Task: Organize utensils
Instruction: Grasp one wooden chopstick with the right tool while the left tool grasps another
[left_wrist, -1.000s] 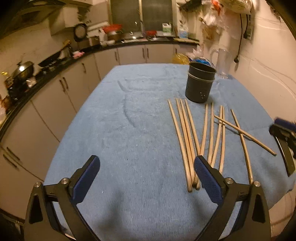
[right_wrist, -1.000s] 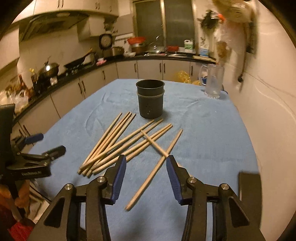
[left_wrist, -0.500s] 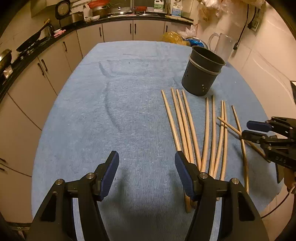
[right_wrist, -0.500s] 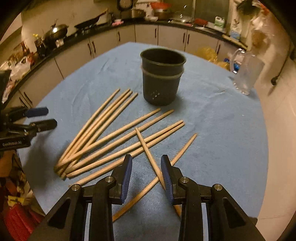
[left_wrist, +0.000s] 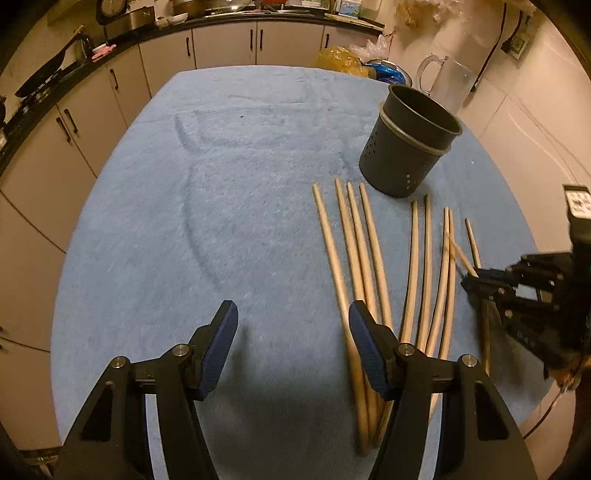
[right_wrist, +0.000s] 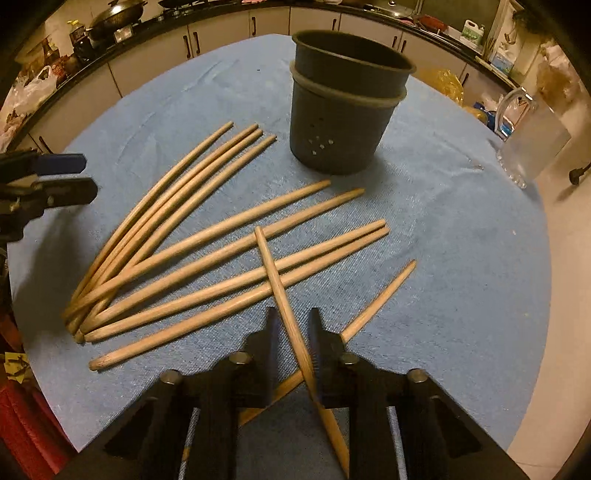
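Observation:
Several wooden chopsticks (left_wrist: 354, 258) lie side by side on the blue cloth (left_wrist: 221, 184), just in front of a dark grey holder cup (left_wrist: 406, 147) that stands upright. My left gripper (left_wrist: 292, 314) hovers low over the cloth with its jaws closing. Only bare cloth lies between them, and its right finger sits at the edge of the leftmost chopsticks. My right gripper (right_wrist: 293, 321) is shut on the one chopstick (right_wrist: 277, 280) that lies crosswise over the others (right_wrist: 184, 240). The cup (right_wrist: 343, 122) stands beyond it. The left gripper (right_wrist: 74, 173) shows at the left edge of the right wrist view.
A clear plastic jug (left_wrist: 450, 81) stands at the table's far right corner, also in the right wrist view as the jug (right_wrist: 532, 147). A yellow bag (left_wrist: 340, 61) lies behind the table. Kitchen cabinets (left_wrist: 92, 110) run along the left and back.
Both grippers came down and tilted toward the table. The left jaws narrowed. The right jaws closed around the crosswise chopstick.

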